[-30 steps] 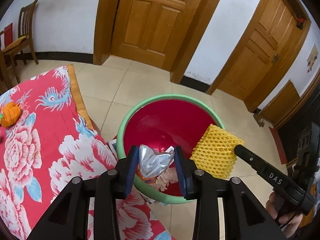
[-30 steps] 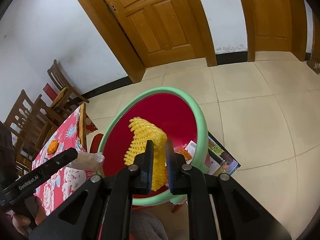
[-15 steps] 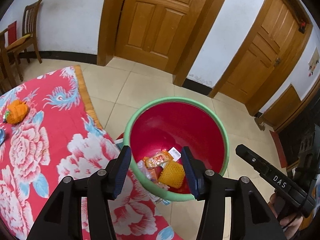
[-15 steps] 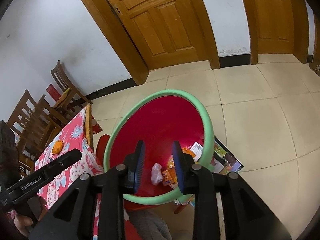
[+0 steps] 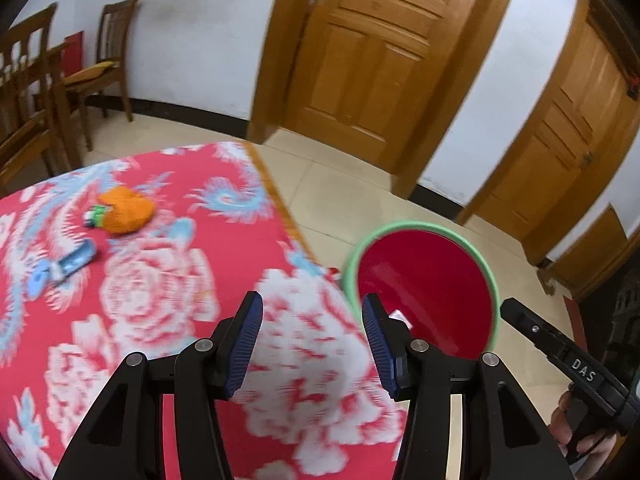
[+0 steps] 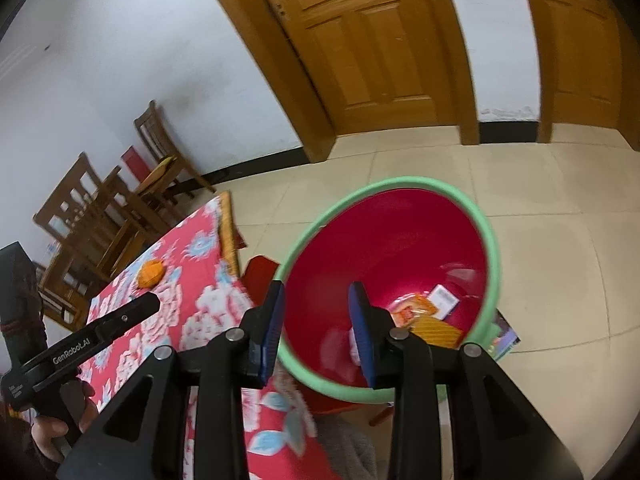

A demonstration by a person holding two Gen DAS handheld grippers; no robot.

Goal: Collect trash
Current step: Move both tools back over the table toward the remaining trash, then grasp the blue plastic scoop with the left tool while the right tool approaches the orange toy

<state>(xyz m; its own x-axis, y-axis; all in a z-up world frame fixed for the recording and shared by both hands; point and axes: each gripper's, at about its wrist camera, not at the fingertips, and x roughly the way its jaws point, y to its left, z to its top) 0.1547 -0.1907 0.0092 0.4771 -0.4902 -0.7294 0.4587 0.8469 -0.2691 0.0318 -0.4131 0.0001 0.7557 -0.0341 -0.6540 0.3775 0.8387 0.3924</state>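
With nothing held, the left gripper fingers stand apart over the worktop; the orange scrap, well beyond them leftward, should be approached squarely. The right gripper fingers are opening, empty, above the bin.

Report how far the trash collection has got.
Done: an orange wrapper, a white packet and yellow foam netting lie inside the red bin. In hand: nothing; the left gripper is open and empty, the right gripper is opening with nothing between its pads. Left: the orange item and blue item on the floral tablecloth.
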